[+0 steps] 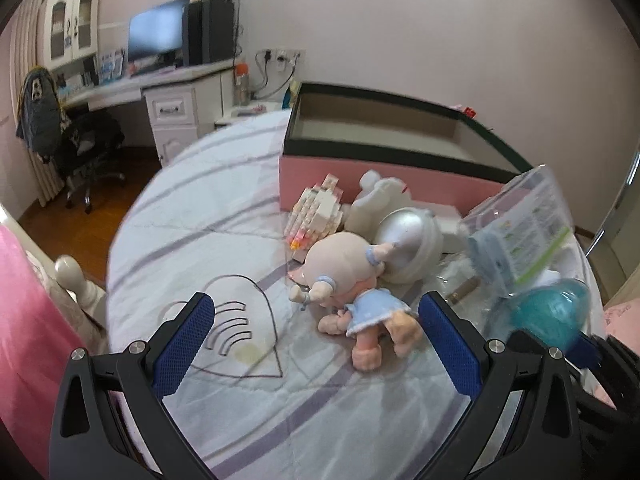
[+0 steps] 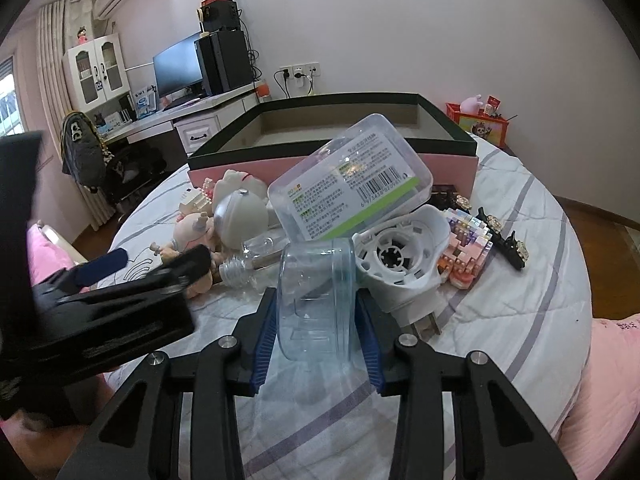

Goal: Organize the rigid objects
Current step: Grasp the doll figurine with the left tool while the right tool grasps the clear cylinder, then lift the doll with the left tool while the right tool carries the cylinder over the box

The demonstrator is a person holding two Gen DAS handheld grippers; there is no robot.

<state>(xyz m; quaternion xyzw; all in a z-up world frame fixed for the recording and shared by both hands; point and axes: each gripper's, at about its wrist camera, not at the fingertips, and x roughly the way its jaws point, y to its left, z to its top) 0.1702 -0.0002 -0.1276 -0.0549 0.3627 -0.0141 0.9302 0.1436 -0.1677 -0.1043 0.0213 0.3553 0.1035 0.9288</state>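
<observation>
My right gripper [image 2: 316,308] is shut on a clear blue-tinted round tub [image 2: 312,280], its pads pressing both sides just above the bed sheet. Behind it a clear labelled case [image 2: 352,184] lies tilted on the pile, beside a white plug-in device [image 2: 400,256]. In the left wrist view my left gripper [image 1: 316,312] stands open over the sheet. A doll in a blue dress [image 1: 352,300] lies just ahead of and between its fingers, untouched. A pink box with a dark rim [image 1: 380,184] stands open behind the pile. The tub [image 1: 552,312] shows blurred at the right.
A block model [image 1: 316,216], a silver-domed white item [image 1: 408,240] and a white figure [image 1: 380,196] crowd the box's front. A clear bottle [image 2: 256,256], a pink block model [image 2: 468,248] and black hair clips [image 2: 504,240] lie nearby. The bed edge and a desk are at the left.
</observation>
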